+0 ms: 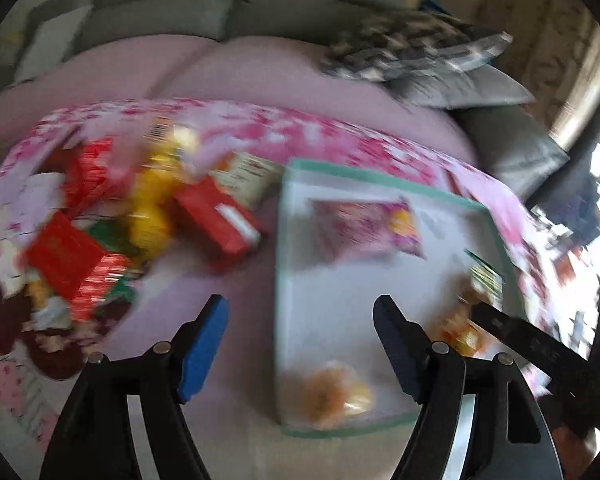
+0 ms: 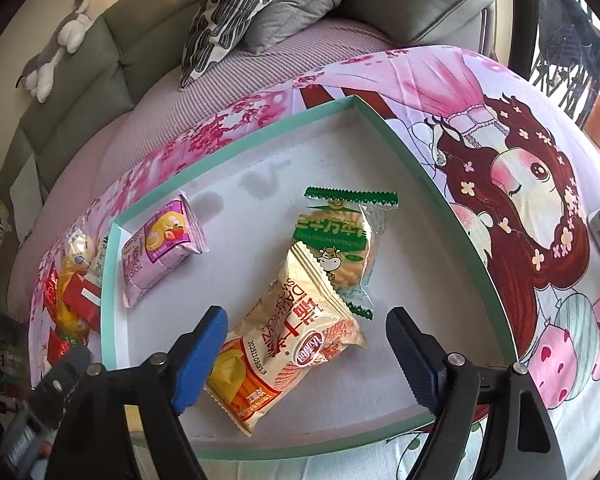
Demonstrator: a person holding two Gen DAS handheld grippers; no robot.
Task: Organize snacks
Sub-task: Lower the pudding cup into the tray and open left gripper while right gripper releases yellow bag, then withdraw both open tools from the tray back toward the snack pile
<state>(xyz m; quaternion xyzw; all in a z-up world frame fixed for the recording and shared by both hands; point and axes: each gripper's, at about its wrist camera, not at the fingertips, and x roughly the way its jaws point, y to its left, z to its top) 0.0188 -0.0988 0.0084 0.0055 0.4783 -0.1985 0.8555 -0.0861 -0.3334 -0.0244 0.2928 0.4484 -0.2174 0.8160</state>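
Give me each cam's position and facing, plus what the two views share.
Left wrist: on the left gripper, angled down at the tray's left edge and the snack pile; its open blue-padded fingers and the right gripper's arm show. Blurred.
Right wrist: on the right gripper, angled down into the tray; open fingers straddle the orange swiss roll pack.
Shared: tray, pink snack pack, sofa, patterned cushion.
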